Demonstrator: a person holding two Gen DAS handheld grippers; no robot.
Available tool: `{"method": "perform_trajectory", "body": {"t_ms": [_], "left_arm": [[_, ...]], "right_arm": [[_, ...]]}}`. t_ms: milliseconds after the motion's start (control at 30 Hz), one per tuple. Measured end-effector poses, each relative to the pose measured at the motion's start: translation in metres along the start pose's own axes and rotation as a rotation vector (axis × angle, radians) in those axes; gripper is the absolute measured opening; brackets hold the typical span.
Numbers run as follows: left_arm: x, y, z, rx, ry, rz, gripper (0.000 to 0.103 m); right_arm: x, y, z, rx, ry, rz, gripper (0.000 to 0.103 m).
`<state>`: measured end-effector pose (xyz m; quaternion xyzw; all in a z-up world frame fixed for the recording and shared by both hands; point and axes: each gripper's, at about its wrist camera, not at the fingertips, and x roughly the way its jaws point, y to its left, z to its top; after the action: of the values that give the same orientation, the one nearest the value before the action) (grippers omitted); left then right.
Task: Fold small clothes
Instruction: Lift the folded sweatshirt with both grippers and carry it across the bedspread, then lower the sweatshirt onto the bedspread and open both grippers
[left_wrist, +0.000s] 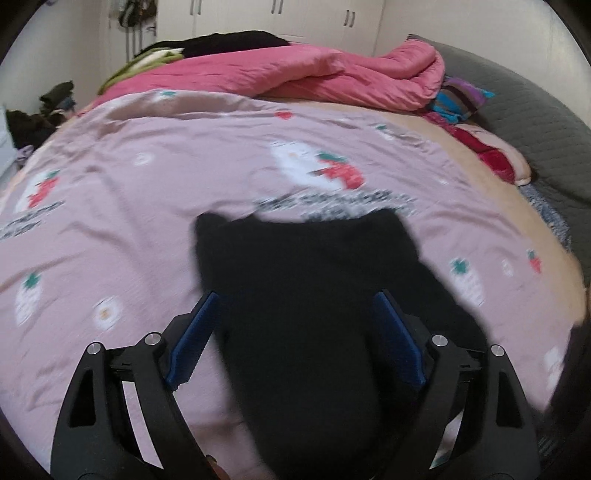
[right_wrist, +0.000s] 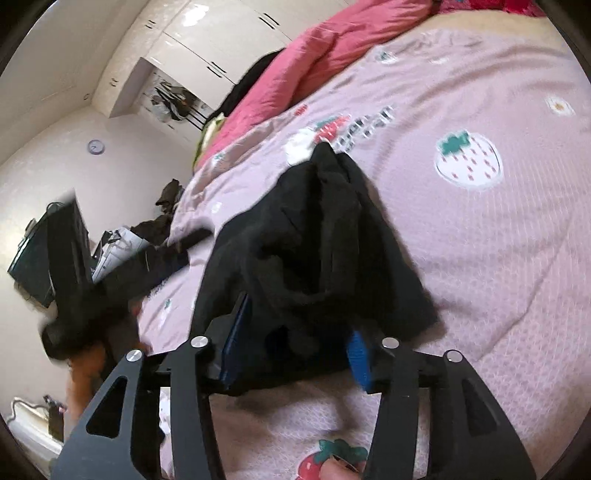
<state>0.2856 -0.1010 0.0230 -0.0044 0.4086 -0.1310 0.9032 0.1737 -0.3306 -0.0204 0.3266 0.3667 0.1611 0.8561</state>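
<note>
Lying between both sets of spread fingers, black garment (left_wrist: 306, 295) on pink strawberry bedspread (left_wrist: 129, 192), neither clamping it. Left gripper (left_wrist: 291, 306) wide; right gripper (right_wrist: 295, 332) partly apart. Pink quilt (left_wrist: 295, 74) bunched at 12 o'clock.

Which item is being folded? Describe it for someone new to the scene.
Start at the bed's pink strawberry-print cover. On its near side lies a small black garment, rumpled, between both hand-held grippers. It is the only dark piece on that print; the other black clothing lies beyond the pink quilt.
</note>
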Motion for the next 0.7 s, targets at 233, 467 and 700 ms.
{"method": "perform_trajectory", "body": {"t_ms": [233, 467, 700], "left_arm": [[0.000, 0.021, -0.031, 0.000, 0.005, 0.005, 0.078], [0.002, 0.026, -0.033, 0.000, 0.002, -0.025, 0.081], [0.005, 0.023, -0.031, 0.013, 0.005, -0.030, 0.081]], "right_arm": [[0.015, 0.011, 0.024, -0.070, 0.055, -0.009, 0.070], [0.050, -0.001, 0.044, -0.038, 0.124, -0.085, 0.070], [0.063, 0.008, 0.051, -0.127, 0.107, -0.075, 0.027]]}}
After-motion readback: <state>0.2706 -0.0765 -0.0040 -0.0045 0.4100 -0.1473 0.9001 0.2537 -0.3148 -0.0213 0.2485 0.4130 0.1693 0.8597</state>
